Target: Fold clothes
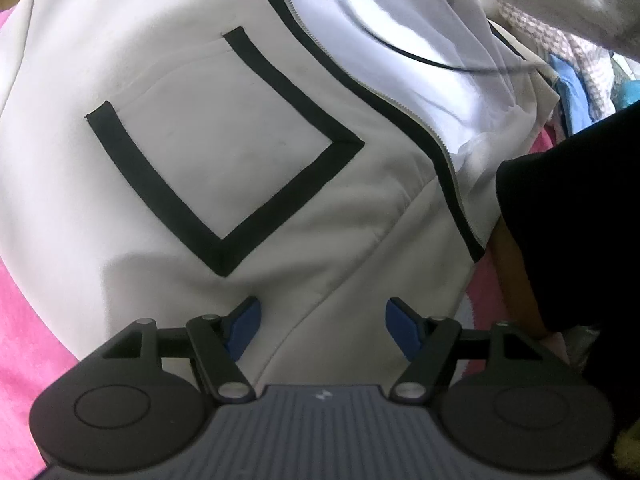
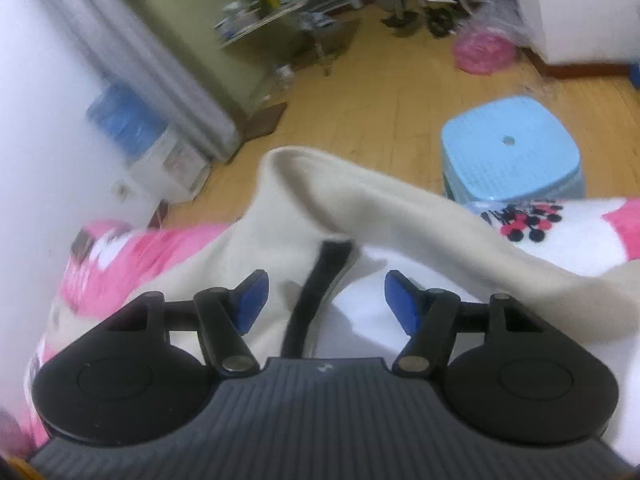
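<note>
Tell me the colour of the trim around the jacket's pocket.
Black trim on the off-white jacket; clearest in the left wrist view.

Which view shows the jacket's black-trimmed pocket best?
The left wrist view: the black-trimmed pocket lies whole and sharp on the white jacket beside the zipper. The right wrist view shows no pocket, only blurred cream folds.

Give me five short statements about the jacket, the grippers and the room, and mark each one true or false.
1. The white jacket has a pocket outlined in black trim. True.
2. The left hand-held gripper is clamped on the jacket. False: its jaws stand open above the fabric, gripping nothing.
3. A light blue stool stands on the wooden floor. True.
4. The jacket lies on a green blanket. False: the blanket under it is pink.
5. The right hand-held gripper holds the zipper edge. False: its jaws are open, and the black zipper edge lies loose between them.
</note>
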